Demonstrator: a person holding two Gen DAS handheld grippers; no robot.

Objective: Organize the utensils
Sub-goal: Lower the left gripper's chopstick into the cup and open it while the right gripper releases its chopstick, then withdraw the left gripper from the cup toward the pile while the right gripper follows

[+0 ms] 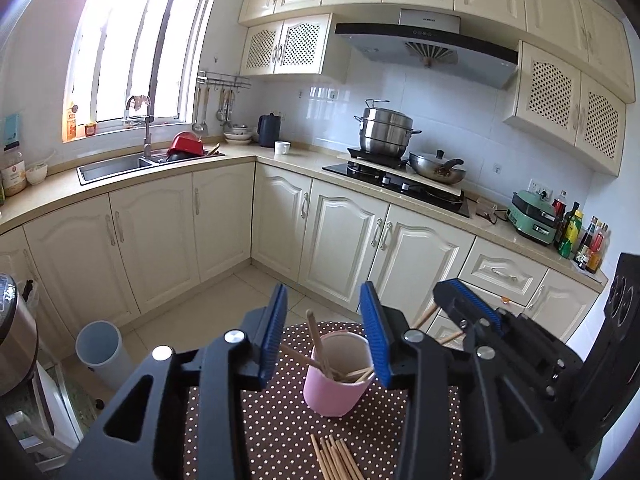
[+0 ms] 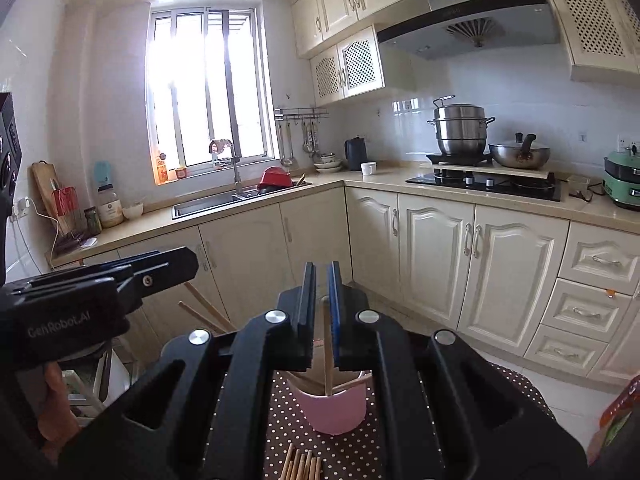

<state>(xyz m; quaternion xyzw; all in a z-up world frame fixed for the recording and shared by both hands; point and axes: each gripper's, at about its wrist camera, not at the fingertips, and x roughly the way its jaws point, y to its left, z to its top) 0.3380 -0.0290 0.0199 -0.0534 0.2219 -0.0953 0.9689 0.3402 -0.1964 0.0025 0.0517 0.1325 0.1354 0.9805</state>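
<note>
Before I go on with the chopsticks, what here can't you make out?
- Loose chopsticks: both views, bottom edge cuts them off; count unclear.
- Cup: right wrist view, right gripper hides its rim and contents.
- Right gripper's chopstick: left wrist view, its lower end is hidden behind the left gripper.

Left gripper [image 1: 326,330] fingers apart; right gripper [image 2: 321,312] pinched.

Home kitchen, cream cabinets [image 1: 344,236], sink [image 1: 116,166], stove [image 1: 396,184], range hood [image 1: 424,46]
</note>
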